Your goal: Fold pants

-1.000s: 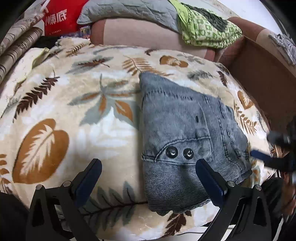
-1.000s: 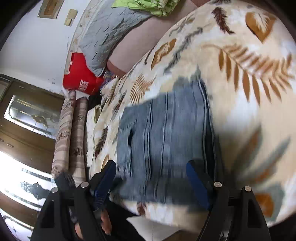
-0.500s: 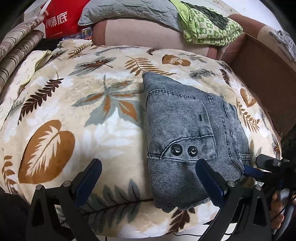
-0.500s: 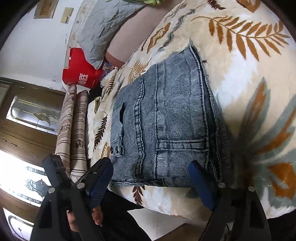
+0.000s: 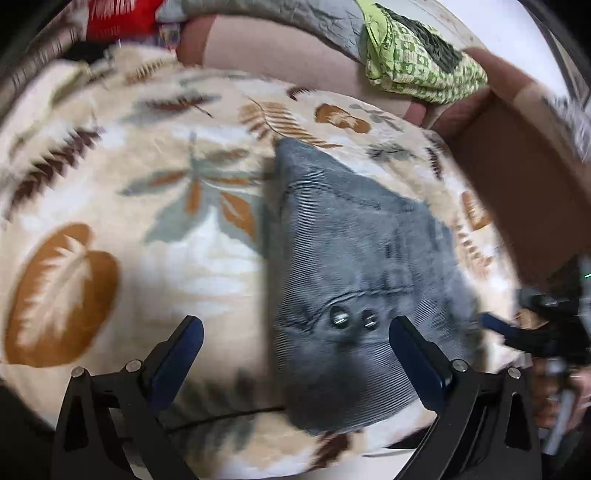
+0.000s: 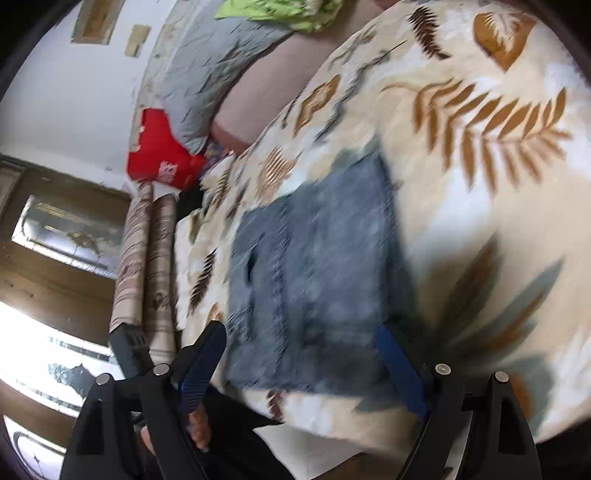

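Note:
The folded grey-blue denim pants lie as a compact bundle on the leaf-print blanket, two metal buttons facing the near edge. They also show in the right wrist view, blurred. My left gripper is open and empty, held just off the bundle's near edge. My right gripper is open and empty, at the bundle's near side. The right gripper also shows at the right edge of the left wrist view.
A grey pillow, a green patterned cloth and a red bag lie at the back. A brown bed frame rises on the right. Rolled striped fabric stands by a wooden door.
Both grippers have moved; both views are now motion-blurred. The right view has pulled back and swung, so the pants look smaller. The pants have stayed in place, folded.

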{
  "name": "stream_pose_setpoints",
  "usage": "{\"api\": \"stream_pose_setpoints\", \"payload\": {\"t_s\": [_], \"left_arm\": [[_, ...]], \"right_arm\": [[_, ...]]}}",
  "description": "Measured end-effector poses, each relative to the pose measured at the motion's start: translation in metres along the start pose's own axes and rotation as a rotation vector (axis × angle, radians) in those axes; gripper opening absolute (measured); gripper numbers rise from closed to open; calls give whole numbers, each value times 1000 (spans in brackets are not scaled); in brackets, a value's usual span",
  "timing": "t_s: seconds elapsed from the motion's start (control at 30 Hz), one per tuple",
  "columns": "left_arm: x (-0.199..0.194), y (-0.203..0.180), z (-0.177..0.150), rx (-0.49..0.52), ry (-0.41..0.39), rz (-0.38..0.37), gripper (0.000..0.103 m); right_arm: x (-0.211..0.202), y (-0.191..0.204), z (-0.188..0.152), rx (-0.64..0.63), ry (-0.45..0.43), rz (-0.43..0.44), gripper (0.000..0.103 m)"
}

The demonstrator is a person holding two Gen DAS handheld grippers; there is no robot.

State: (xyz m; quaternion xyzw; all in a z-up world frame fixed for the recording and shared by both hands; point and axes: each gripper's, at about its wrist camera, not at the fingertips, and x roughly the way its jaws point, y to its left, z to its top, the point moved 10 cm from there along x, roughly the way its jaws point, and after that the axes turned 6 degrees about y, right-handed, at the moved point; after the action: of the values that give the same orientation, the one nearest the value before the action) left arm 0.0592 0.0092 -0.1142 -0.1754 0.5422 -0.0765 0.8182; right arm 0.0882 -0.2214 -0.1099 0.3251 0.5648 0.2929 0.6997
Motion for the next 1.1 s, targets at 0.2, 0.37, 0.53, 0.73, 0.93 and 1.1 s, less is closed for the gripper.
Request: {"api": "stream_pose_setpoints", "payload": {"t_s": [0.2, 0.37, 0.53, 0.73, 0.93, 1.1], "left_arm": [[8, -19, 16, -27, 21, -140, 100], [17, -25, 30, -32, 39, -190, 100], [31, -22, 40, -76, 74, -233, 100], [42, -25, 45, -71, 84, -243, 100], [58, -26, 46, -76, 106, -244, 90], [61, -16, 45, -40, 111, -157, 55]], "right_arm": [[19, -15, 24, 50, 79, 71, 86], [31, -27, 33, 64, 103, 33, 86], [43, -24, 36, 50, 134, 32, 87], [51, -26, 38, 20, 149, -15, 87], [61, -20, 39, 22, 172, 18, 87], [68, -20, 34, -12, 196, -61, 61]]}}
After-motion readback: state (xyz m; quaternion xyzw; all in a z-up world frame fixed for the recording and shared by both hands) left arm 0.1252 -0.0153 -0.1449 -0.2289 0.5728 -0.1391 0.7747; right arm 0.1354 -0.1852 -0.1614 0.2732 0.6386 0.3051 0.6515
